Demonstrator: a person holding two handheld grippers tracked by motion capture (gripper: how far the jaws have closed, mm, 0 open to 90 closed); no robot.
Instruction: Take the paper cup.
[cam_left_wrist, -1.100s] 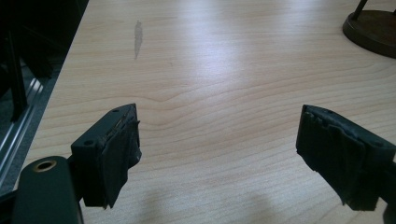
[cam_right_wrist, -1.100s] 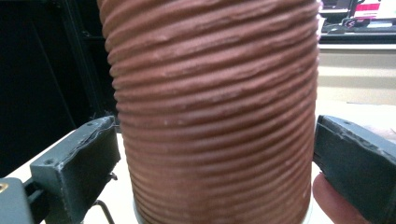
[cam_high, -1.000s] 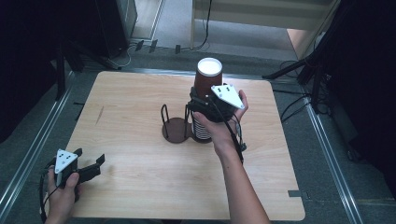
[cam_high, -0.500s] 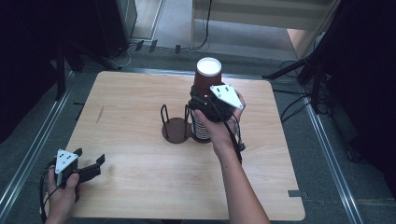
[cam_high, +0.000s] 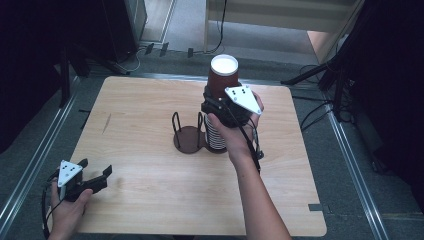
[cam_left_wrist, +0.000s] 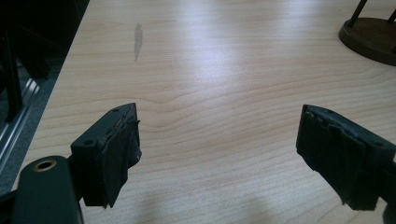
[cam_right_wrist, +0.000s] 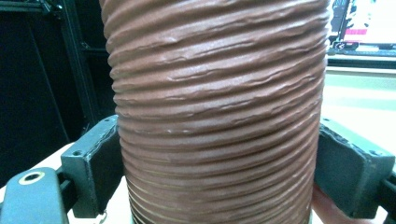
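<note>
Both pads (cam_right_wrist: 93, 163) of the right gripper (cam_high: 227, 107) press the ribbed sides of a brown cup (cam_right_wrist: 217, 107), one on each flank, so the cup sits pinched between them. Pads (cam_left_wrist: 114, 154) of the left gripper (cam_high: 92, 182) stand spread with bare wood between them and nothing held.

Going by size, the table (cam_high: 150, 200) comes first: a pale wooden top with rounded corners and a faint grey smear near its left side. On it, near the middle, stands a dark holder (cam_high: 187, 137) with a round base and upright wire loops. Just beside the holder, on its right, rises a stack of cups (cam_high: 216, 137), pale rims banded one over another. The brown cup tops that stack, upright, its white inside facing up, with the right hand (cam_high: 235, 135) wrapped round the gripper at its side. The left hand (cam_high: 67, 210) rests at the table's near left corner, well apart from the holder, its gripper pointing toward the middle.
</note>
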